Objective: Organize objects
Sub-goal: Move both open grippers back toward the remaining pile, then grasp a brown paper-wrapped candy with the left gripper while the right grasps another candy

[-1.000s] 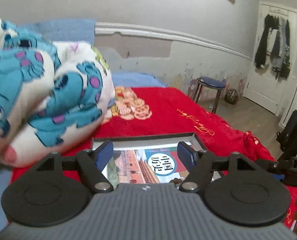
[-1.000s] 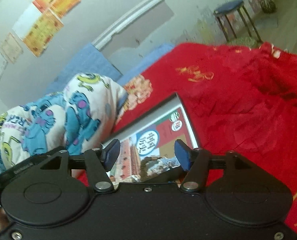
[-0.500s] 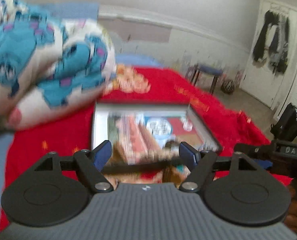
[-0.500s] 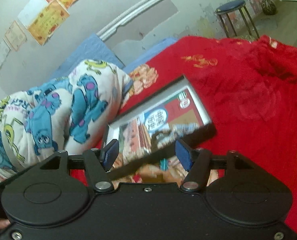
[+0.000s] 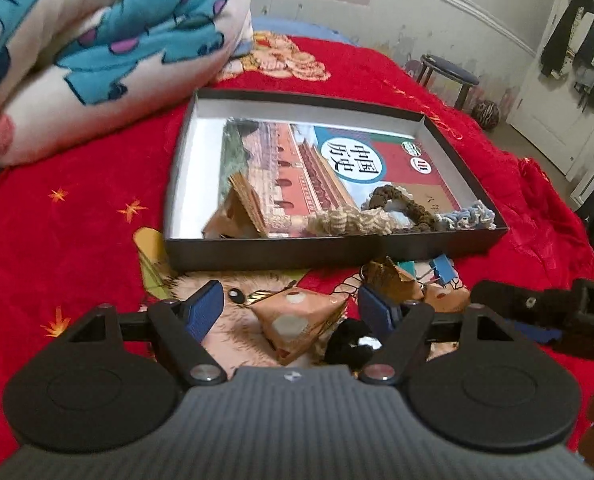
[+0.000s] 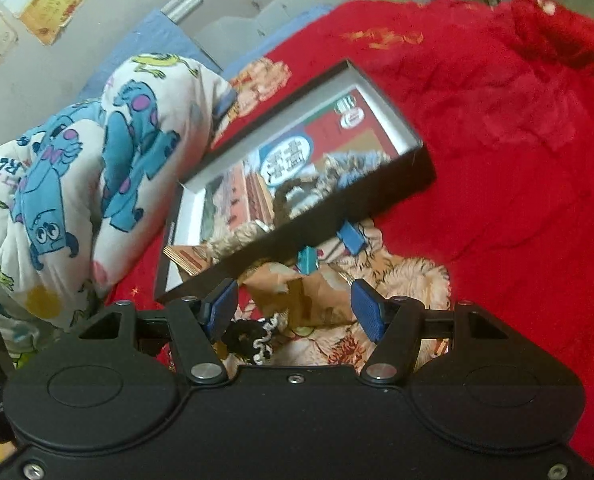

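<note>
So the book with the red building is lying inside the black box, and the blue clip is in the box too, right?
Not quite. The book does lie inside the black box, but the blue clip is outside it, on the red blanket just in front of the box's near wall. The left wrist view shows this best; the right wrist view shows it too.

Bed w/ red blanket (image 5: 97, 216). On it: shallow black box (image 5: 337, 250), folded monster-print quilt (image 5: 97, 40), paper packets (image 5: 297, 320), blue binder clip (image 5: 443, 268), black scrunchie (image 5: 349, 344).
</note>
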The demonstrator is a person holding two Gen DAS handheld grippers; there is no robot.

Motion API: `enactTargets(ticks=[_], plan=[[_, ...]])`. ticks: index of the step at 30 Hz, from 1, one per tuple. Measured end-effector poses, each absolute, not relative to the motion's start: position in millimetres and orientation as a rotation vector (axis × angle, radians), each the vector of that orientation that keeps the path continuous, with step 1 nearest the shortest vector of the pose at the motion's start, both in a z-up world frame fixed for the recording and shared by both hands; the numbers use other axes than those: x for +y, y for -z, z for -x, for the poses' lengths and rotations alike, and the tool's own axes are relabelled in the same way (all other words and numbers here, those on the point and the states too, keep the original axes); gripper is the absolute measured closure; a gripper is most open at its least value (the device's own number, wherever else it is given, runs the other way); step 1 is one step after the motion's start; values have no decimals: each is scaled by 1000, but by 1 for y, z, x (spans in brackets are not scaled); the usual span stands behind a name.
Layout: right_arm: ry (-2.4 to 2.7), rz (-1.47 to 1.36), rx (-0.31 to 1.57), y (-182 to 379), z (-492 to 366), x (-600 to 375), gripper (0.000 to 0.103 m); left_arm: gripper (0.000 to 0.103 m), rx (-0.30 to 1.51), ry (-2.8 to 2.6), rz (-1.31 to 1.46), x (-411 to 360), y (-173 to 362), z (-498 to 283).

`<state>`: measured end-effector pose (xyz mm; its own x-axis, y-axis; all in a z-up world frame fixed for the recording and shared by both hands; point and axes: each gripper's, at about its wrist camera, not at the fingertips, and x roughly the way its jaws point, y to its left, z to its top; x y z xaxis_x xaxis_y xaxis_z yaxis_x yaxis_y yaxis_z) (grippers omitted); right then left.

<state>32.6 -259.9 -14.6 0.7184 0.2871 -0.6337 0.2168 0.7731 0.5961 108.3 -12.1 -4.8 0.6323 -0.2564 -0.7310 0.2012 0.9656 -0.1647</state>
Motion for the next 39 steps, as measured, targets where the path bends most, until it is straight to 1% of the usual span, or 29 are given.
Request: enactTargets(ticks=[3,7,9,10,11,18,23,25,28,31,39], plan=[[-43,-716,808,22,-41,-259,42,20,871,238,67,-15,16,-115],[-32,-708,837,31,-49,-257,42,26,896,244,93,-14,27,-118],[-30,-722,854,36,-52,-257,42,34,897,236,109,-13,29,-119],[-27,-725,859,39,-53,-257,42,43,899,231,118,-13,30,-120],[-24,-722,863,40,-53,-257,42,50,904,228,126,-13,31,-120],[-20,-680,877,44,-56,-249,42,52,916,201,165,-10,33,-118],[-9,-649,880,45,-57,-245,46,53,907,160,146,-8,30,-116],[-2,-640,879,45,-59,-244,51,54,895,134,110,-9,27,-115],[-1,-620,878,45,-61,-242,54,54,883,104,64,-11,24,-113],[12,-590,876,45,-61,-239,61,54,886,89,58,-8,23,-113],[20,-566,865,42,-58,-236,69,54,894,42,19,-8,21,-114]])
